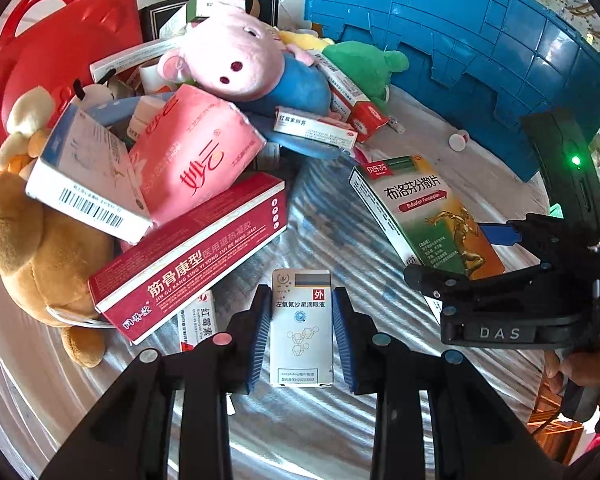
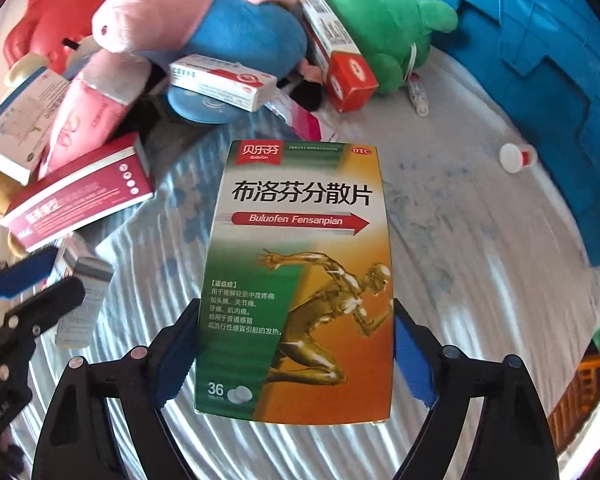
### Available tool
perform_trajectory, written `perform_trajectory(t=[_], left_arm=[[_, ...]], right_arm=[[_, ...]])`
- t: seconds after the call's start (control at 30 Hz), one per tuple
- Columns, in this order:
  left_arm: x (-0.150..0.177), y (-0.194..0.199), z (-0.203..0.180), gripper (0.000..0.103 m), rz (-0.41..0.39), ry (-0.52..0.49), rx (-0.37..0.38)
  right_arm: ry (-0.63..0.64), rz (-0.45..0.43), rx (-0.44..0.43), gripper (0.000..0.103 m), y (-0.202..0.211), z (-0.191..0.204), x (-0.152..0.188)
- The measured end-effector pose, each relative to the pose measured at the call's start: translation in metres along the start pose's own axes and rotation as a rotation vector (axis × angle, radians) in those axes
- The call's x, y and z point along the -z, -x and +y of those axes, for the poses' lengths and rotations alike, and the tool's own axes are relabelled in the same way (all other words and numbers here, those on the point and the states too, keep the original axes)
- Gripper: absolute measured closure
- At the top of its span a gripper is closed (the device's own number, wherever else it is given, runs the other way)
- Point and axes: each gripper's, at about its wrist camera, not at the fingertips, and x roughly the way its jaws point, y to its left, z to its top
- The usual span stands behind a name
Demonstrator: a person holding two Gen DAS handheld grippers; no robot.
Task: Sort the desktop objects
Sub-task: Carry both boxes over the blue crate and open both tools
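Observation:
My left gripper (image 1: 302,336) straddles a small white eye-drop box (image 1: 302,328) lying on the table; the blue pads (image 1: 260,332) stand a little off its sides, jaws open. My right gripper (image 2: 294,356) has its blue pads (image 2: 412,360) against both sides of a green-and-orange ibuprofen box (image 2: 300,280), held flat just above the table. That box also shows in the left wrist view (image 1: 424,216) with the right gripper (image 1: 500,256) behind it. The left gripper shows at the left edge of the right wrist view (image 2: 24,280).
A pile lies at back left: long red box (image 1: 188,256), pink tissue pack (image 1: 196,160), pink pig plush (image 1: 240,60), brown bear plush (image 1: 32,248), green plush (image 1: 364,64), several medicine boxes. A red case (image 1: 60,52) and a blue crate (image 1: 460,48) stand behind. A small white-capped bottle (image 2: 514,157) lies near the crate.

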Motion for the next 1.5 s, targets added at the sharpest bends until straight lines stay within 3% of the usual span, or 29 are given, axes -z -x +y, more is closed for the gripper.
perform_trajectory(t=[0.27,0.37,0.57,0.73,0.93,1.23,1.5], left_arm=[[-0.035,0.042,-0.027,0.073,-0.131,-0.047,-0.004],[-0.055,0.062,-0.04,0.073,-0.196,-0.075,-0.005],[-0.101,0.107,-0.07,0.073,-0.347,-0.126,-0.003],[-0.139,0.132,-0.106,0.073,-0.444,-0.19,0.01],[-0.188,0.145,-0.161,0.073,-0.531,-0.233,0.026],[-0.283,0.131,-0.27,0.073,-0.597,-0.282,0.009],[-0.343,0.11,-0.342,0.073,-0.595,-0.284,-0.053]], right_arm=[[0.074,-0.208,0.05,0.016,0.082,0.009,0.017],[0.09,-0.303,0.062,0.016,0.117,-0.037,0.018],[0.103,-0.506,0.112,0.016,0.187,-0.066,0.015],[0.055,-0.629,0.143,0.016,0.249,-0.096,0.001],[-0.022,-0.765,0.157,0.016,0.304,-0.16,-0.018],[-0.108,-0.867,0.182,0.016,0.347,-0.296,-0.067],[-0.087,-0.825,0.184,0.015,0.34,-0.383,-0.113]])
